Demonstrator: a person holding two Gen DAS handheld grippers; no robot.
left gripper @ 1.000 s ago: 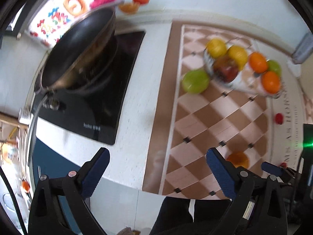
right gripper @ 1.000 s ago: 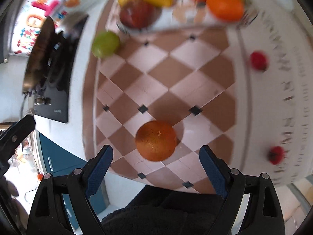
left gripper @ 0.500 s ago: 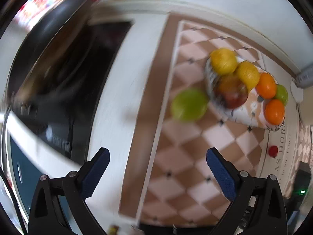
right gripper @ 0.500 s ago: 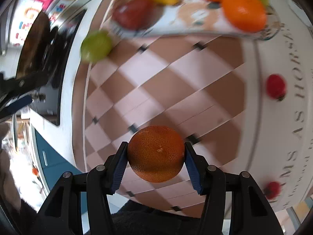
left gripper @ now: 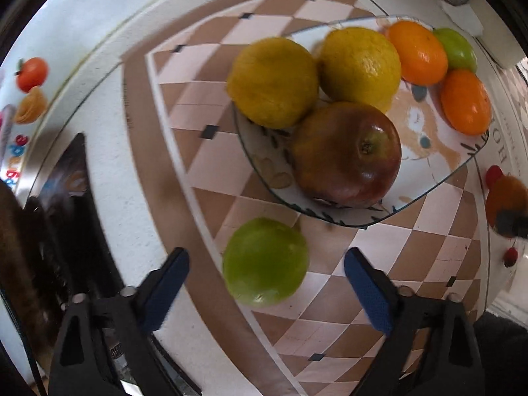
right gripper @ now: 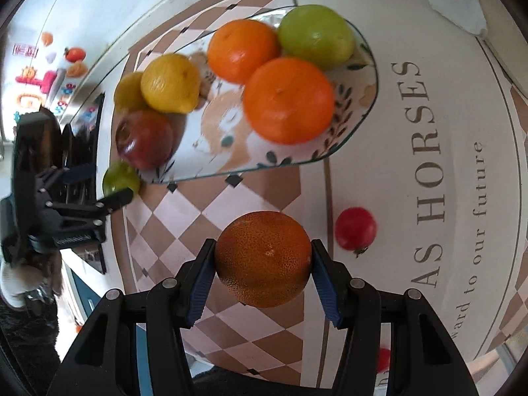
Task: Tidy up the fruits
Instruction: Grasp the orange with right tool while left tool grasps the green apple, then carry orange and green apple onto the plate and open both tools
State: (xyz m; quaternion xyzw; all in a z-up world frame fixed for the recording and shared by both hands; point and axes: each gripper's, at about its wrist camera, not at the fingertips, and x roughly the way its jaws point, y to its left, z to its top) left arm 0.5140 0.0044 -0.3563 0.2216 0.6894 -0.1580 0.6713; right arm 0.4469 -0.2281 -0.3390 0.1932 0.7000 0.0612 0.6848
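Note:
A patterned plate (left gripper: 429, 171) (right gripper: 231, 161) on the checkered mat holds two yellow citrus fruits (left gripper: 274, 82), a red apple (left gripper: 346, 155) (right gripper: 145, 138), two oranges (right gripper: 287, 99) and a green fruit (right gripper: 316, 36). A loose green fruit (left gripper: 264, 260) (right gripper: 120, 178) lies on the mat by the plate's near edge. My left gripper (left gripper: 265, 277) is open, its fingers on either side of that green fruit. My right gripper (right gripper: 262, 264) is shut on a dark orange (right gripper: 264, 259), held above the mat in front of the plate.
A black cooktop (left gripper: 66, 214) lies left of the mat. Small red fruits (right gripper: 355, 227) (left gripper: 510, 257) sit on the mat's white lettered part. A crumpled white tissue (right gripper: 458, 10) lies at the far right. Stickers cover the back wall (left gripper: 29, 76).
My right gripper closed on the dark orange and lifted it toward the plate. My left gripper swung from the cooktop side to the loose green fruit and now straddles it.

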